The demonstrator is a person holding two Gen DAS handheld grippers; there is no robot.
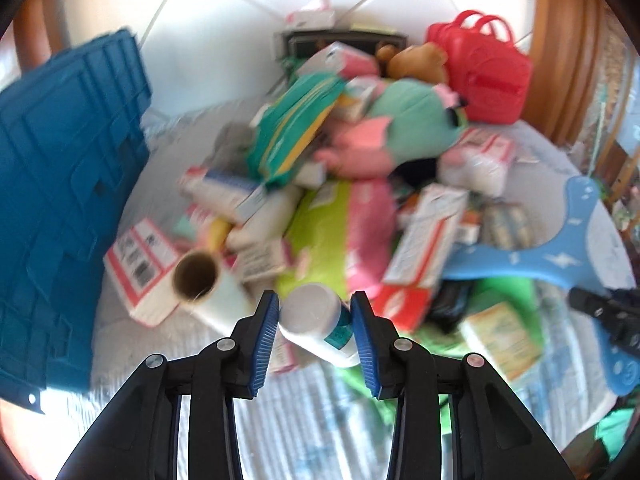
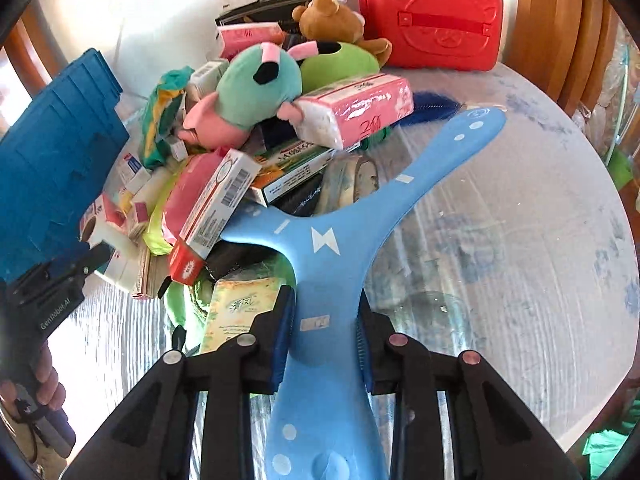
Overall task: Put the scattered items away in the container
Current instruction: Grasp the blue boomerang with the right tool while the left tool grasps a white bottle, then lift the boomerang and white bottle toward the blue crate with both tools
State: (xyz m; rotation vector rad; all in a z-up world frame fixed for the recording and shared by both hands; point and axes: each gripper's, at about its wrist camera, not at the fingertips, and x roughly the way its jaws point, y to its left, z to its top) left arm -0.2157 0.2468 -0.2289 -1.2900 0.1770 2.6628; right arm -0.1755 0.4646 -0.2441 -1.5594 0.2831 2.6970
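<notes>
My left gripper (image 1: 316, 300) is shut on a white bottle (image 1: 316, 320) with a teal label, its blue pads pressing both sides just in front of the pile. A blue crate (image 1: 60, 180) stands at the left, and it also shows in the right wrist view as the blue crate (image 2: 52, 168). My right gripper (image 2: 324, 300) is shut on one arm of a light-blue three-armed boomerang (image 2: 320, 240), whose other arms reach over the pile and the table. The same boomerang (image 1: 560, 252) appears at the right of the left wrist view.
A heap of boxes, tissue packs and plush toys (image 2: 256, 80) fills the round table (image 2: 520, 240). A cardboard roll (image 1: 196, 276) lies near the crate. A red case (image 2: 432, 16) stands at the back. Wooden chairs (image 2: 560, 20) ring the table. A hand (image 2: 44, 376) holds the left tool.
</notes>
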